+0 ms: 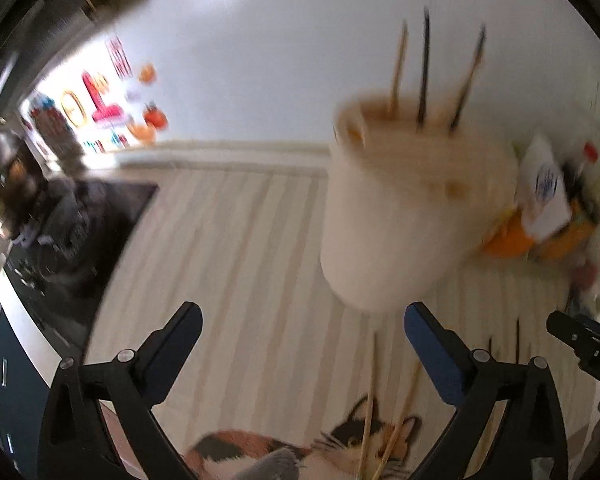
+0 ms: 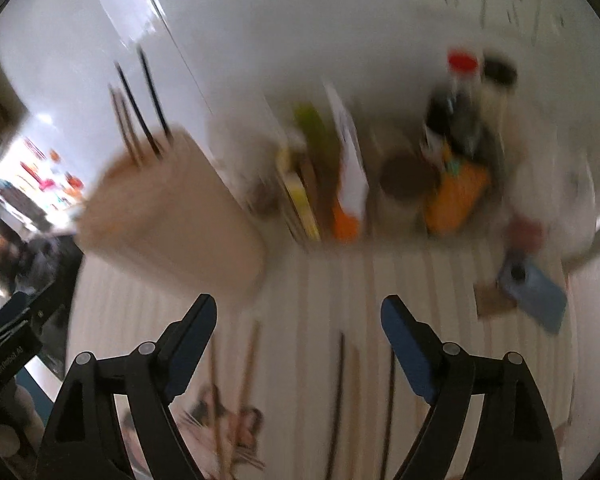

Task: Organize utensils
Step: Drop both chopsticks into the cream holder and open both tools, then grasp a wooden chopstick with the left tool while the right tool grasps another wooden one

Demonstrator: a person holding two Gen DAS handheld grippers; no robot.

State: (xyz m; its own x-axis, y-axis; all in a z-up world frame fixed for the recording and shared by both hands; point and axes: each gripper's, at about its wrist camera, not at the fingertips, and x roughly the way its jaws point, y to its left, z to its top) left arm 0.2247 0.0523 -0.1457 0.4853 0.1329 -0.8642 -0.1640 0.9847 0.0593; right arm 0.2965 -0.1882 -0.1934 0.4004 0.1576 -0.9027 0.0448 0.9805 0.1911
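A beige utensil holder (image 1: 412, 208) (image 2: 172, 220) stands on the striped mat, with three chopsticks (image 1: 424, 68) upright in it, light and dark. Several loose chopsticks lie flat on the mat in front of it: light wooden ones (image 1: 370, 412) (image 2: 248, 368) and dark ones (image 2: 338, 392). My left gripper (image 1: 303, 308) hangs open above the mat, just in front of and left of the holder's base, with nothing between its fingers. My right gripper (image 2: 299, 301) is open too, over the loose chopsticks and right of the holder. Both views are motion-blurred.
The mat (image 1: 228, 264) has a cat picture (image 1: 352, 444) at its near edge. A black stovetop (image 1: 84, 232) lies to the left. Boxes, an orange packet (image 2: 456, 196) and a red-capped bottle (image 2: 460, 92) crowd the back right. A blue phone (image 2: 536, 296) lies at the right.
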